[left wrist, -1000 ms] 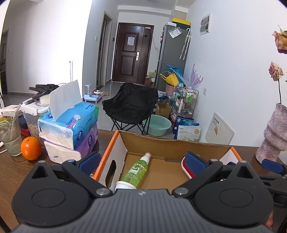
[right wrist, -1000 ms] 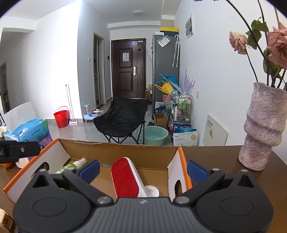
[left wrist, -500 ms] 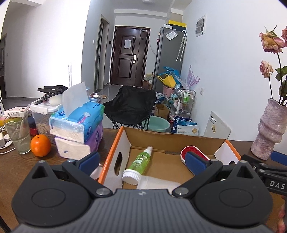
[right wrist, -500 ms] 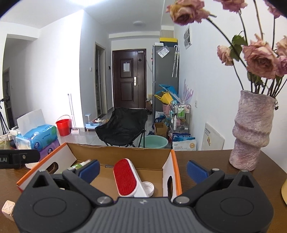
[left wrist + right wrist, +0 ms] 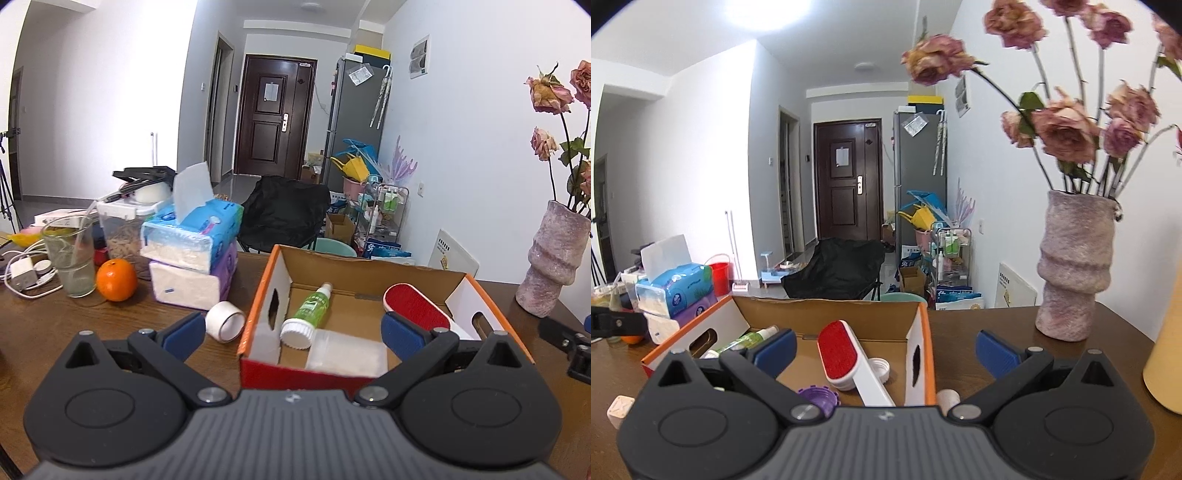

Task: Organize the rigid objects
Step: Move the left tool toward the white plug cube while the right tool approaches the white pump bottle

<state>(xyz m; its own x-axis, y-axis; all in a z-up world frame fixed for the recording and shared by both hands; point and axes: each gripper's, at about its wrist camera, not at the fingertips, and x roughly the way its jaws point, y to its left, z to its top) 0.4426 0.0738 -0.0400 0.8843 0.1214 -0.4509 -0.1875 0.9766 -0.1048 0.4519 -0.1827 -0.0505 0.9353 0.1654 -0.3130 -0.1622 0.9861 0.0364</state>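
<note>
An open cardboard box (image 5: 365, 264) (image 5: 831, 312) with orange edges stands on the wooden table. Inside lie a green spray bottle (image 5: 308, 308) (image 5: 746, 339), a red lint brush with a white handle (image 5: 415, 304) (image 5: 846, 356), a clear plastic case (image 5: 347, 354), a white cap (image 5: 879, 367) and a purple cap (image 5: 818, 398). A white tape roll (image 5: 225, 321) lies on the table left of the box. My left gripper (image 5: 291, 332) is open in front of the box, holding nothing. My right gripper (image 5: 884, 347) is open over the box's right end, also holding nothing.
Stacked tissue packs (image 5: 192, 254), an orange (image 5: 116, 280), a glass (image 5: 72, 258) and a charger with cables (image 5: 24, 271) crowd the left. A vase of dried roses (image 5: 1073, 266) stands right. A small cube (image 5: 618, 408), a white cylinder (image 5: 948, 398) and a yellow object (image 5: 1165, 350) sit near.
Both grippers have pulled back and risen from the box, so more of the table, the tape roll and the box's front wall show. Both stay open.
</note>
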